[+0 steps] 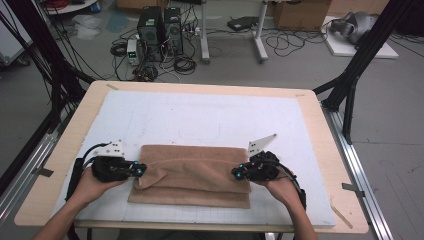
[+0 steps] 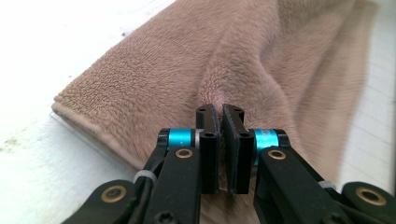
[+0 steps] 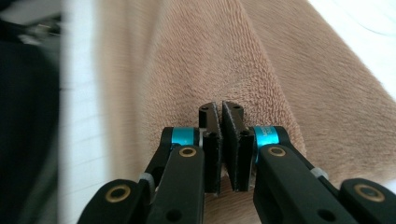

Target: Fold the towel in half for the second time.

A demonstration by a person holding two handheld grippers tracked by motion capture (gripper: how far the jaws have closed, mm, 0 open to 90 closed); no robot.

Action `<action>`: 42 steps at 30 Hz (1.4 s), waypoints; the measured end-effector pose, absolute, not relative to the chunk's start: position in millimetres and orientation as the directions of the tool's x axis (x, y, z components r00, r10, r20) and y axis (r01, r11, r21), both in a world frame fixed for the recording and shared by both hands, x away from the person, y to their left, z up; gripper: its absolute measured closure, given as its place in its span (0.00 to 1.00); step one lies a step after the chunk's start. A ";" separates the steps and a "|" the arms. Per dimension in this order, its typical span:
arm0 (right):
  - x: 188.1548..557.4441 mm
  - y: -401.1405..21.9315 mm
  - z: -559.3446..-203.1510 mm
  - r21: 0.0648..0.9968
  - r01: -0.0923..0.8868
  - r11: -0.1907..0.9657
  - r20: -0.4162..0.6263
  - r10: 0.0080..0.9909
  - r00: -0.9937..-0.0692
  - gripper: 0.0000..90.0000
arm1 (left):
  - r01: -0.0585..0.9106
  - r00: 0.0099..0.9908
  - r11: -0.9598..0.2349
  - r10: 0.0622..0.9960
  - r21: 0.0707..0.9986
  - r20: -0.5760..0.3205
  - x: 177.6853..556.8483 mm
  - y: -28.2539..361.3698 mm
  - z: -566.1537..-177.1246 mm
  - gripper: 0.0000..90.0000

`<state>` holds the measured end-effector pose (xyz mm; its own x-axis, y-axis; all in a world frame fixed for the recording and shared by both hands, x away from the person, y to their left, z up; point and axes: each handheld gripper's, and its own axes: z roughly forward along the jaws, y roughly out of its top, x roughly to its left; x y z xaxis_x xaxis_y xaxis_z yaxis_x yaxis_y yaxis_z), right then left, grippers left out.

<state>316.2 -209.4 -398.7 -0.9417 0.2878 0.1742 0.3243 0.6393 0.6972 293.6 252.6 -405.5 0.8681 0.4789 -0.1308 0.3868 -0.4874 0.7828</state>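
Observation:
A tan plush towel [image 1: 192, 172] lies folded on the white mat [image 1: 200, 115], near the front of the table. At the towel's left end, my left gripper [image 1: 142, 170] points right and pinches the top layer. In the left gripper view the jaws [image 2: 220, 112] stand closed, and a raised ridge of towel [image 2: 154, 79] runs into their tips. My right gripper [image 1: 235, 173] points left at the right end and is shut the same way on the upper layer. In the right gripper view the towel [image 3: 187, 56] puckers up to its closed tips [image 3: 219, 109].
The mat covers a wooden table [image 1: 320, 130] with bare margins on all sides. On the floor beyond the far edge are computer towers [image 1: 160, 32], cables and boxes. Black frame posts [image 1: 350, 95] stand at the right and left.

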 end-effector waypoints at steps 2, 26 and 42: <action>306.9 -215.0 -388.5 0.713 0.302 0.633 0.197 0.233 -0.952 0.95 | 0.374 0.876 -0.492 0.466 0.787 -0.125 285.8 257.2 -398.8 0.91; 369.3 -230.6 -412.4 0.708 0.483 0.515 0.121 0.586 -0.801 0.46 | 0.461 0.741 -0.450 0.669 0.765 -0.054 352.3 241.7 -419.3 0.58; 380.4 -220.5 -435.1 0.675 0.499 0.544 0.192 0.524 -0.830 0.83 | 0.563 0.713 -0.403 0.678 0.722 -0.178 369.7 241.5 -440.6 0.64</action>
